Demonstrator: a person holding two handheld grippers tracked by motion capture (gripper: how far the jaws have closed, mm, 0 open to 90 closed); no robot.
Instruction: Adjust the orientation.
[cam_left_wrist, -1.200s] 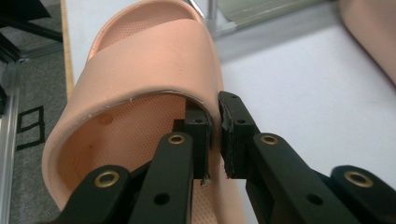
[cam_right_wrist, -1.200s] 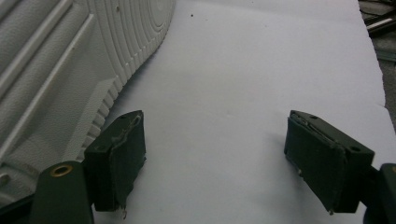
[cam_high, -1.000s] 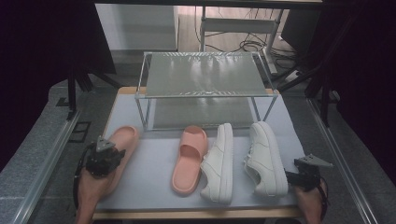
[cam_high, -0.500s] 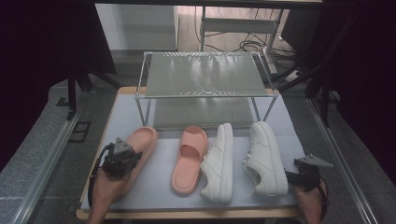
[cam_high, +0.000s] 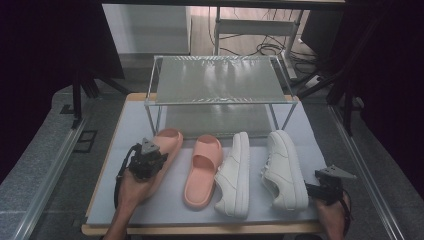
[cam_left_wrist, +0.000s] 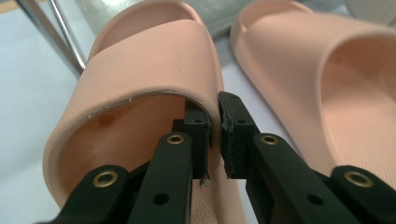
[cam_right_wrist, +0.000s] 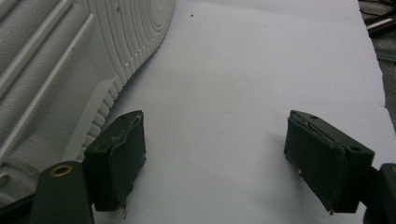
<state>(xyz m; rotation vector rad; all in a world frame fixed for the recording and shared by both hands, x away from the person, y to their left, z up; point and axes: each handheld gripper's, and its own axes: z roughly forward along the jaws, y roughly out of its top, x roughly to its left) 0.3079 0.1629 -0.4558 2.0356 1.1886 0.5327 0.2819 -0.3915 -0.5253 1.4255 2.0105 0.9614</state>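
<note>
Sliding rightward since earlier, left claw (cam_left_wrist: 213, 135) clamps the pink slide (cam_left_wrist: 140, 88).

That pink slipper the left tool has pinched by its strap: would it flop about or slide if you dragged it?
The pink slipper looks thick, moulded foam, so probably light and fairly stiff. The left tool nips only the strap's edge, so it may swing. Its broad flat sole should slide, not roll.

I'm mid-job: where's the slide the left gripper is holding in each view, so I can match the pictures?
High view: held slide lies left of centre, leftmost of the four shoes, under the left gripper.
Left gripper view: it takes up the left and centre, jaws pinching its strap edge.
Right gripper view: not in it; a white sneaker lies at left.
Shared landmark: the other slide, right beside the held one.
</note>
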